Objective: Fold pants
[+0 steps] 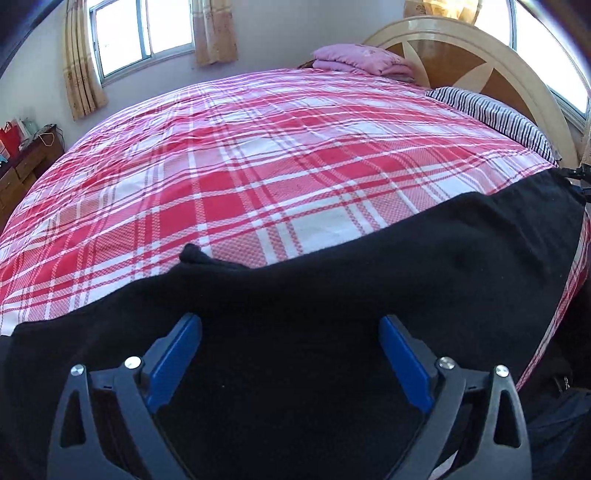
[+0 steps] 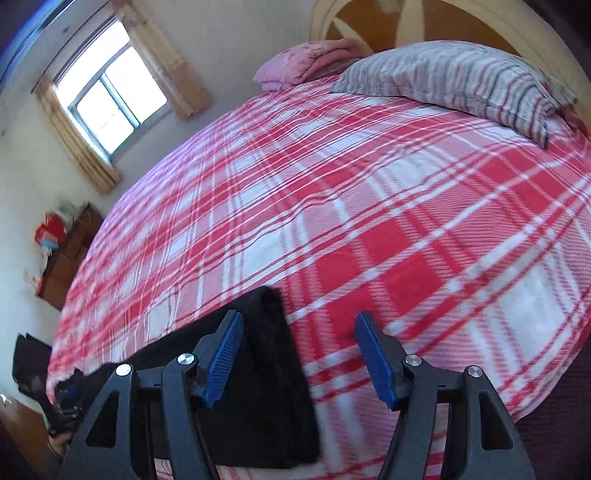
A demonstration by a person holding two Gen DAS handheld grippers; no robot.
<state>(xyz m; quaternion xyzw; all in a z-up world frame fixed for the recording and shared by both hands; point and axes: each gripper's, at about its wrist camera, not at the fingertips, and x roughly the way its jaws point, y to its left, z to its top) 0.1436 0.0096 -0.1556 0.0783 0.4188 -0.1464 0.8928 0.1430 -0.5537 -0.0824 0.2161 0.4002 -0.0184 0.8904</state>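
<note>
Black pants (image 1: pixel 332 280) lie flat along the near edge of a bed with a red and white plaid cover (image 1: pixel 258 155). My left gripper (image 1: pixel 290 325) is open just above the pants, empty, blue pads spread wide. In the right wrist view one end of the pants (image 2: pixel 266 387) lies on the cover (image 2: pixel 406 221). My right gripper (image 2: pixel 299 325) is open and empty over that end's right edge, its left finger above the black cloth and its right finger above the cover. The other gripper (image 2: pixel 62 402) shows at the far left.
A striped pillow (image 2: pixel 461 77) and folded pink bedding (image 1: pixel 362 59) lie by the wooden headboard (image 1: pixel 480 66). A wooden dresser (image 1: pixel 22 170) stands left of the bed. Curtained windows (image 1: pixel 144 33) are on the far wall.
</note>
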